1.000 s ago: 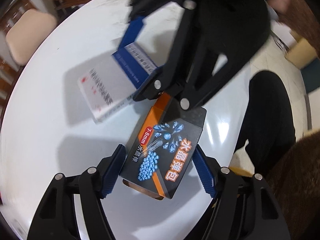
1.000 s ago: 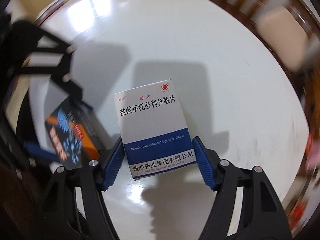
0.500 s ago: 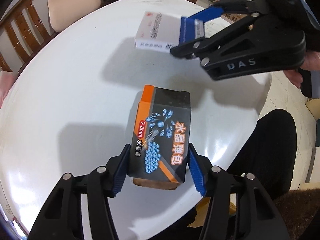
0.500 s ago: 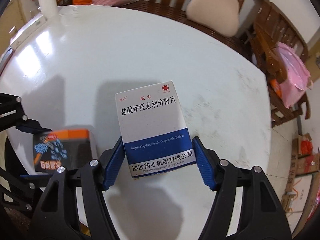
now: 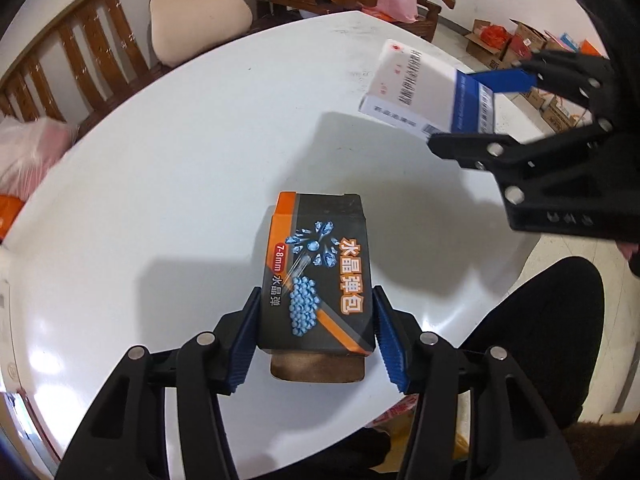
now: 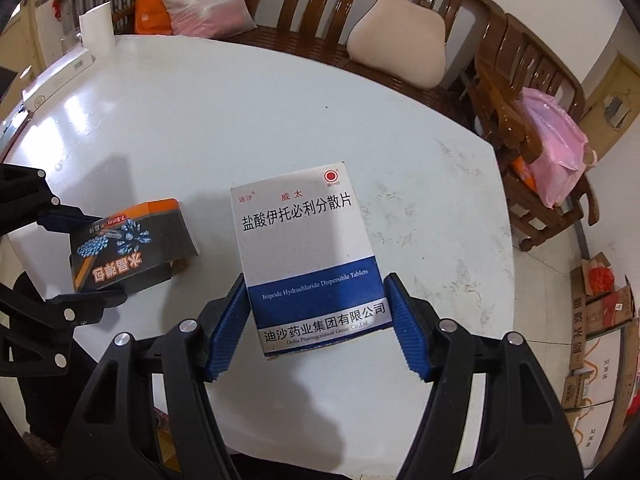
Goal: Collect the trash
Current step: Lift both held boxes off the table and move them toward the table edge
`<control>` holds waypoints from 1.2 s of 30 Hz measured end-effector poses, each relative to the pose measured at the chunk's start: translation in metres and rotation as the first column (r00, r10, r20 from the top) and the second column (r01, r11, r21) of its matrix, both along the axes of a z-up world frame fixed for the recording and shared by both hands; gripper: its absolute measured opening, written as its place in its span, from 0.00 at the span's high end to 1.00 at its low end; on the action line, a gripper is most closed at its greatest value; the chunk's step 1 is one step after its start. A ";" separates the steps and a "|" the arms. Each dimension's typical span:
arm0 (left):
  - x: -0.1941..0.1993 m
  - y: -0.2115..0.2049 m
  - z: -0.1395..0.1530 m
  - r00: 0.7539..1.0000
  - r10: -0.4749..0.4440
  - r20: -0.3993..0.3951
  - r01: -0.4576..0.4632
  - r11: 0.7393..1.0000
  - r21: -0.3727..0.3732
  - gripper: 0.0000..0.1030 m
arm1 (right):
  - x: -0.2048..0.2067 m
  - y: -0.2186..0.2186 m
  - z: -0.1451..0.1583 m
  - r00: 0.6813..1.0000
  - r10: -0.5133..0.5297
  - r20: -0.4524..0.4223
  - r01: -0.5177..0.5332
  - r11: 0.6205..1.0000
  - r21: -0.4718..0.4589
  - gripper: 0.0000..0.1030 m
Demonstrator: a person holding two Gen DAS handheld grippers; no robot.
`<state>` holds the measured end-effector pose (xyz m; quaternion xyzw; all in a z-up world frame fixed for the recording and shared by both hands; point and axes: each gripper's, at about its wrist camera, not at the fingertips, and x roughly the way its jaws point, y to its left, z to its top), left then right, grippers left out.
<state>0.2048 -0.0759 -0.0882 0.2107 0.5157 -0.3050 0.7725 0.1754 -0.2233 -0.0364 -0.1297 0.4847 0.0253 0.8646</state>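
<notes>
1. Above the round white glossy table (image 6: 280, 112), both boxes are held clear of the surface: each throws a shadow onto the tabletop below it, so neither rests on the table.
2. The left gripper (image 5: 316, 336) is clamped on the near end of the dark cardboard box with orange trim and blue bead artwork (image 5: 318, 272); its blue ribbed pads (image 5: 245, 340) press the two long sides. The box's long axis runs straight ahead from the gripper, out over the table, and a brown flap hangs open at the near end.
3. The right gripper (image 6: 316, 328) is closed on the blue lower band of the white and blue medicine carton with printed Chinese text (image 6: 308, 256), with its long axis likewise pointing forward over the table.
4. Relative to the table, the medicine carton sits toward its right-hand side and the dark box toward the near edge, well apart from each other.
5. No bin or bag for the trash shows in either view, so which way the boxes must travel cannot be told; my judgement is that both are ready to be carried off together.
6. The left wrist view shows the person's dark-clothed leg (image 5: 552, 328) just beyond the near table edge and the medicine carton side-on; the right wrist view alone shows the carton's printed face and the cardboard cartons on the floor (image 6: 600, 312) to the table's right.
</notes>
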 end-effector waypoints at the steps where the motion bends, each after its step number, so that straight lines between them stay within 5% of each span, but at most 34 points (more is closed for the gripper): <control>1: 0.000 0.001 -0.001 1.000 0.020 -0.009 -0.020 1.000 -0.006 0.50 | -0.001 0.000 0.000 1.000 -0.009 -0.003 0.009 1.000 0.007 0.36; 6: 0.006 0.004 0.009 0.999 0.048 0.008 -0.047 0.999 -0.019 0.50 | -0.013 0.005 0.003 1.000 -0.002 0.014 0.002 1.000 -0.006 0.36; 16: -0.042 0.007 0.033 0.990 0.096 0.107 -0.092 0.995 -0.036 0.50 | -0.038 0.013 0.012 0.999 0.016 0.039 -0.016 1.000 0.009 0.36; 22: -0.060 0.012 0.040 0.987 0.124 0.101 -0.117 0.991 -0.069 0.50 | -0.067 0.022 0.016 0.998 0.037 0.054 -0.037 0.999 0.013 0.36; 36: -0.124 0.015 0.035 0.989 0.060 0.133 -0.053 0.997 -0.058 0.50 | -0.132 0.042 0.011 0.996 0.054 0.064 -0.056 0.998 0.016 0.36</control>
